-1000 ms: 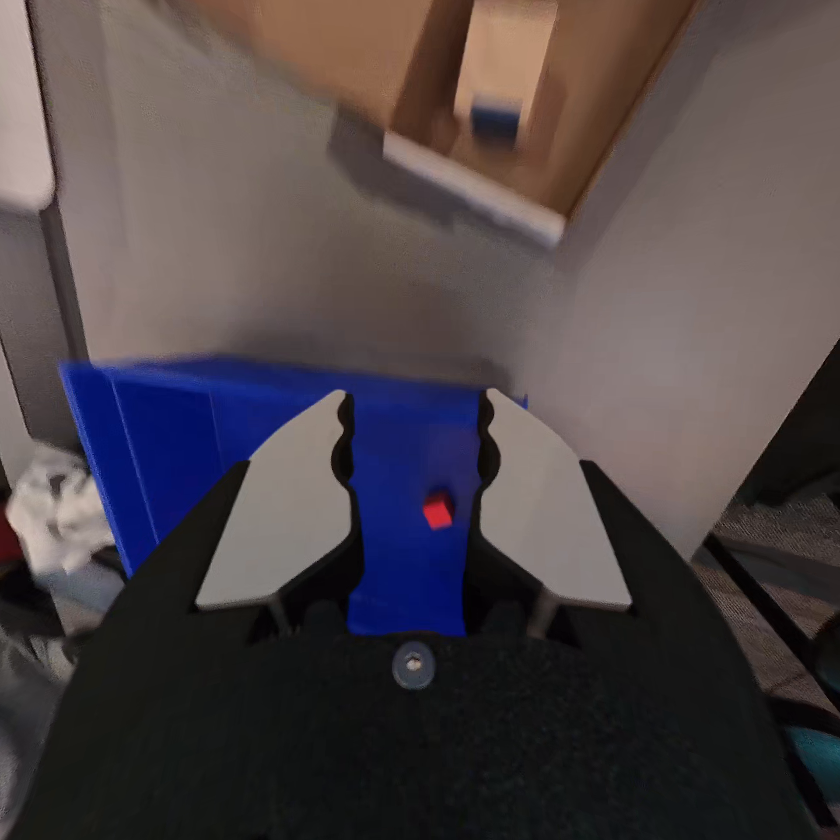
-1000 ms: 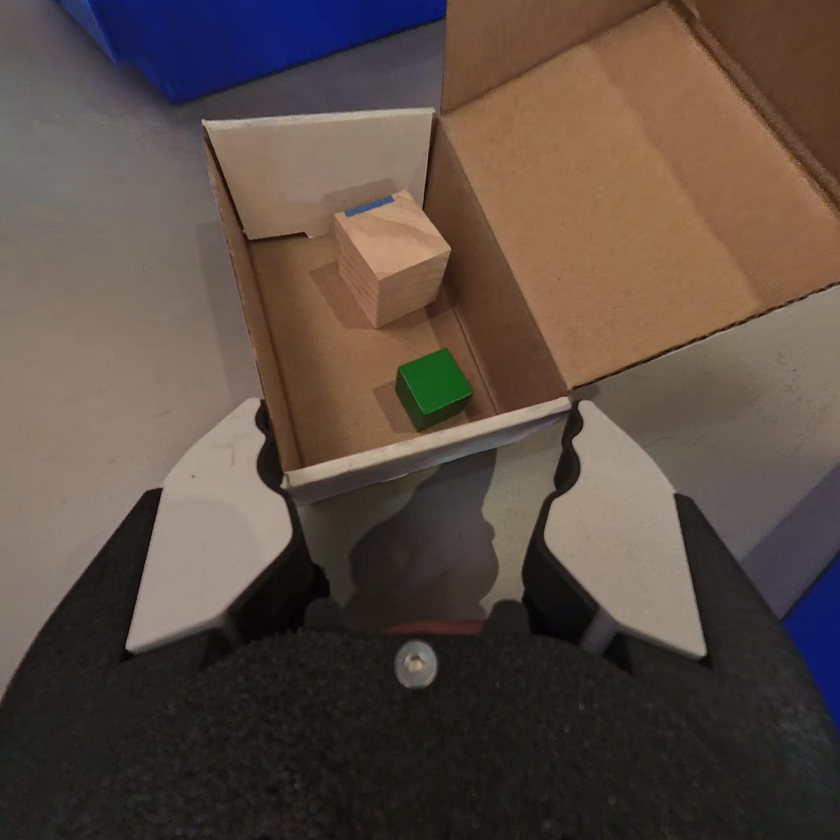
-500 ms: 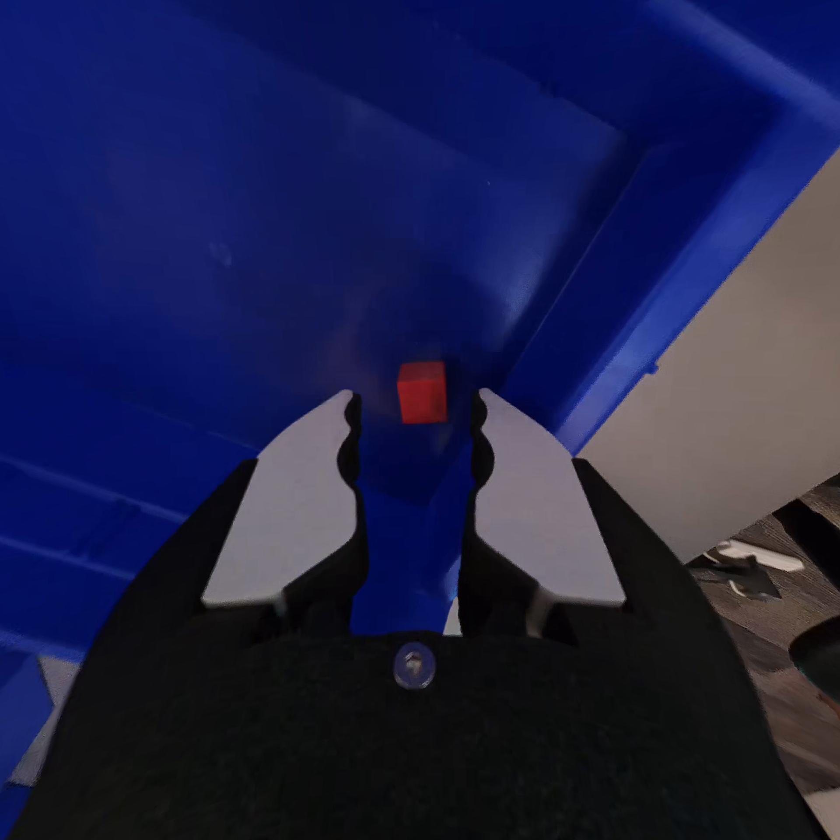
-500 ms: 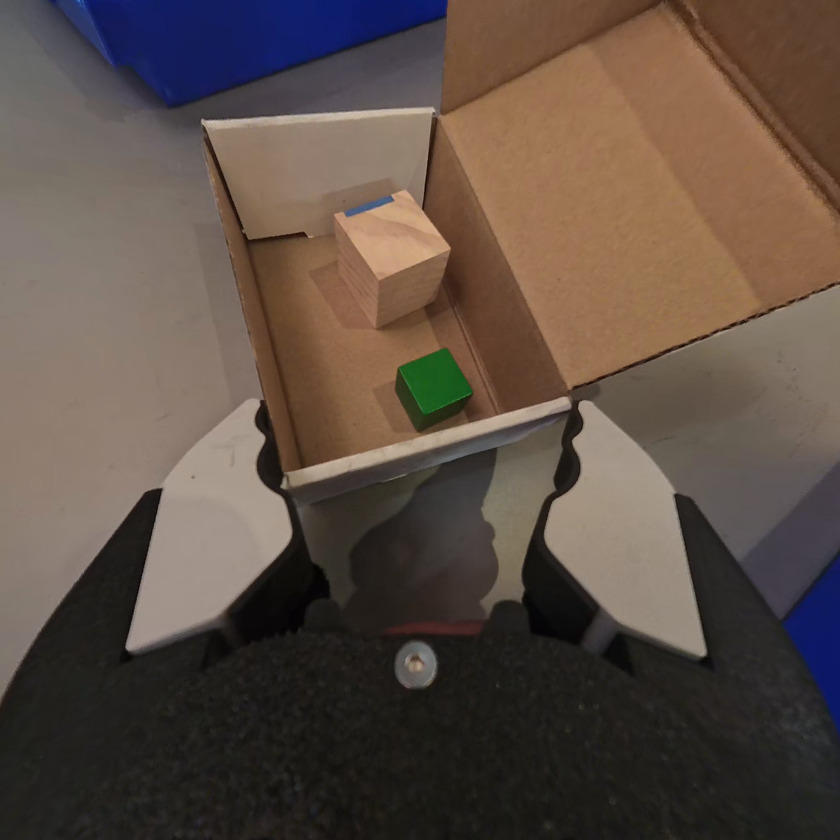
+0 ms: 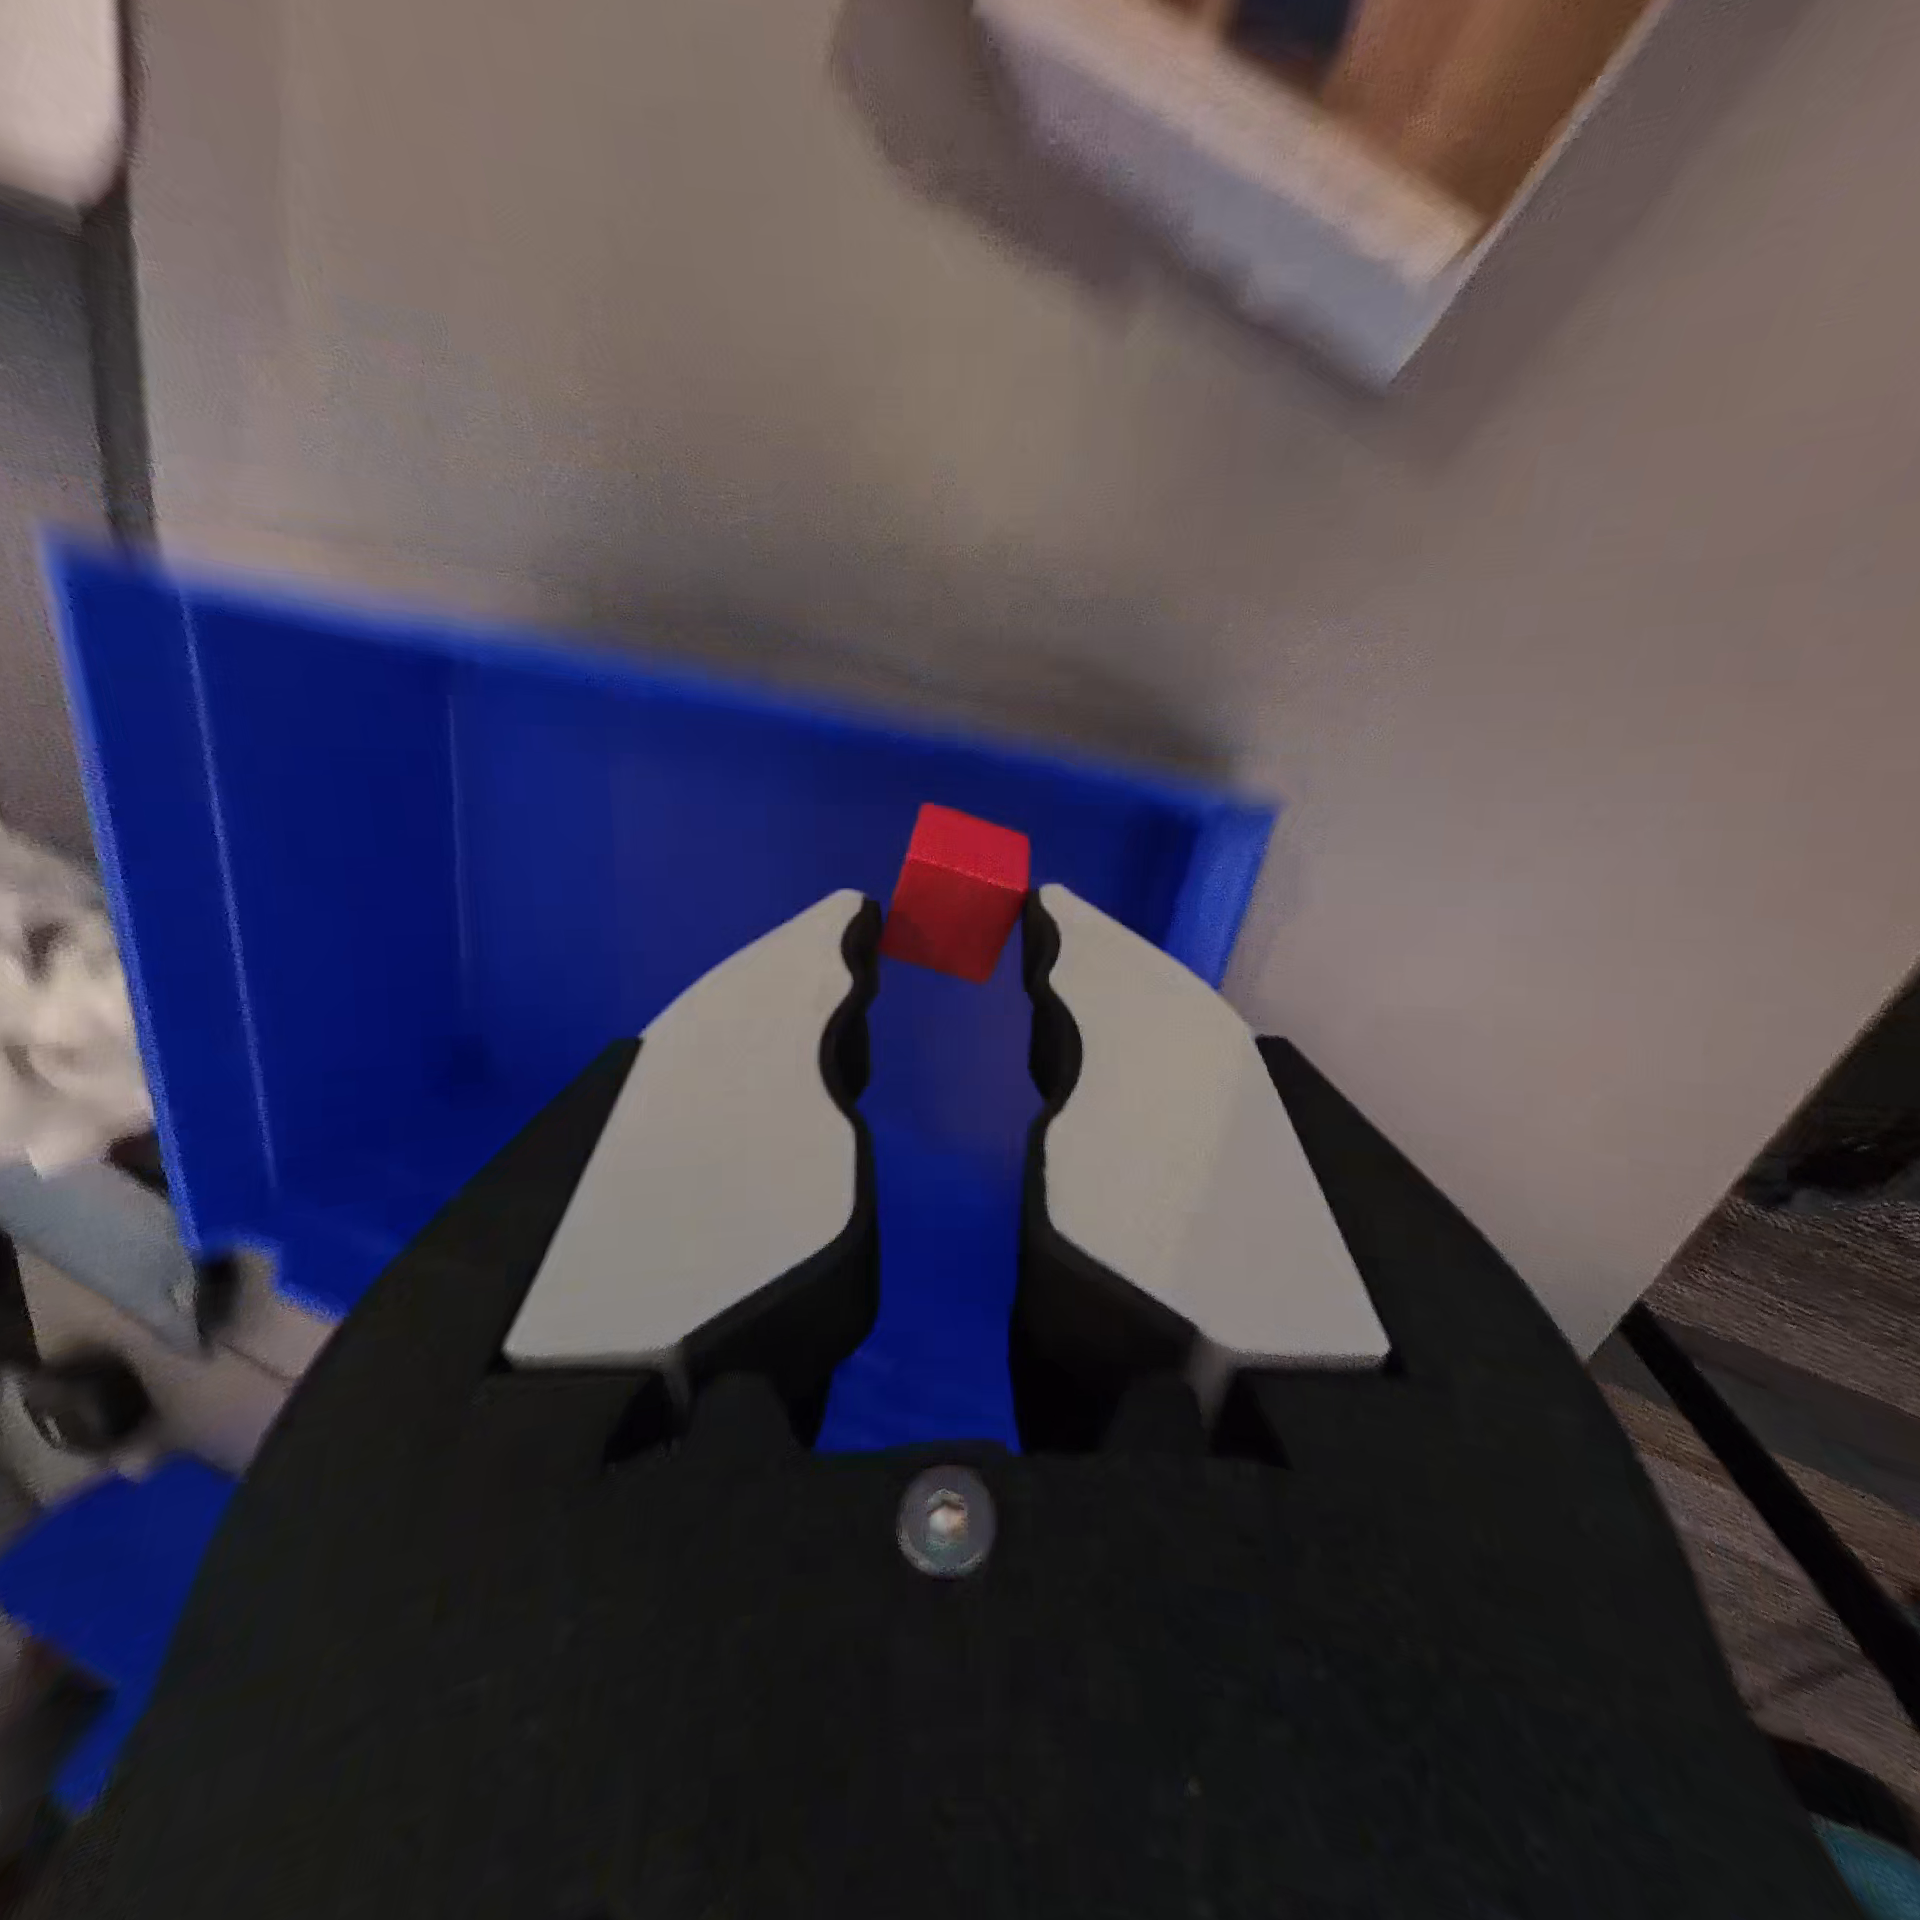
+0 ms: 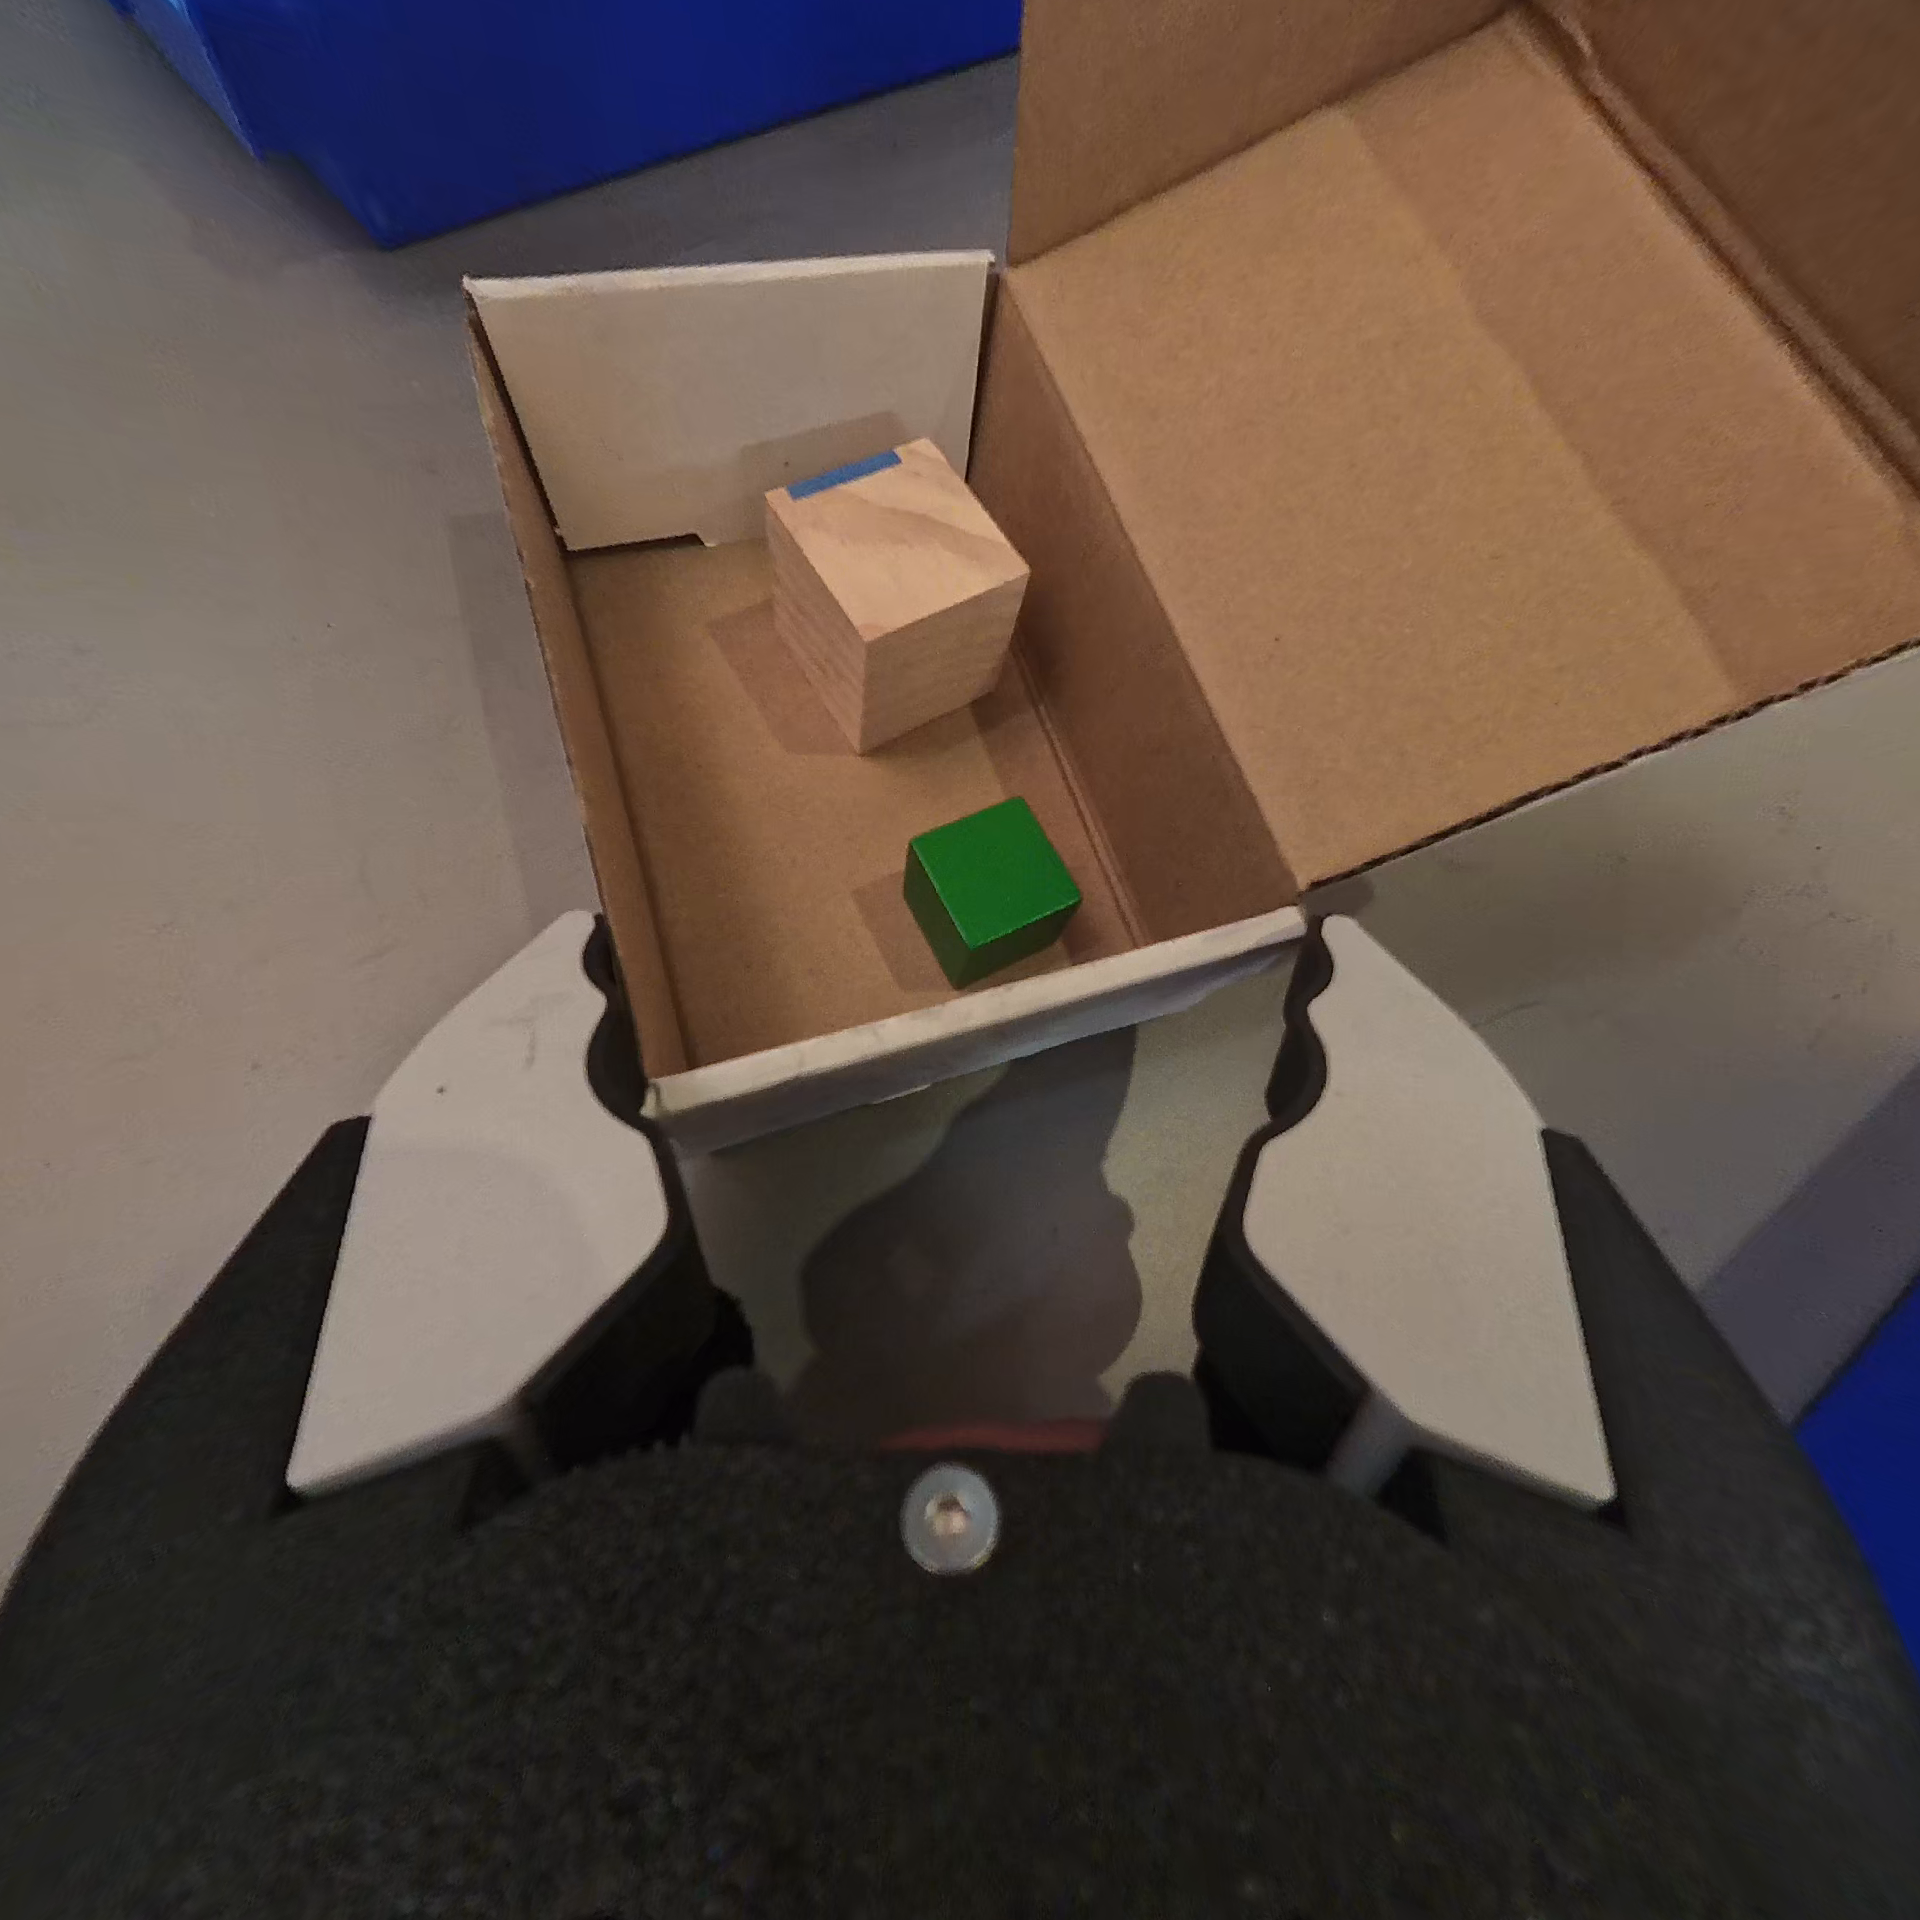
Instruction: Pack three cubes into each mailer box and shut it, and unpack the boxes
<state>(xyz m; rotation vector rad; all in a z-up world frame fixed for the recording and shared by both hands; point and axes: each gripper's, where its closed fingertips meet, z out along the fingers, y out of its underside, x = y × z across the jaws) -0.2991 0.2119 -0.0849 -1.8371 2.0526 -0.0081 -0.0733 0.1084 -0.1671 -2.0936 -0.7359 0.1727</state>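
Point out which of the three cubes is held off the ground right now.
The red cube, pinched between the left gripper's fingers above the blue bin. The wooden cube and green cube rest on the open box's floor.

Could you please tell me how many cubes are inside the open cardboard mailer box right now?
2. A large plain wooden cube sits at the far end of the open cardboard mailer box; a small green cube sits near the front wall. None appear hidden.

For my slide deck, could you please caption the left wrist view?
Left tongs pinch a red cube at their tips above the blue bin.
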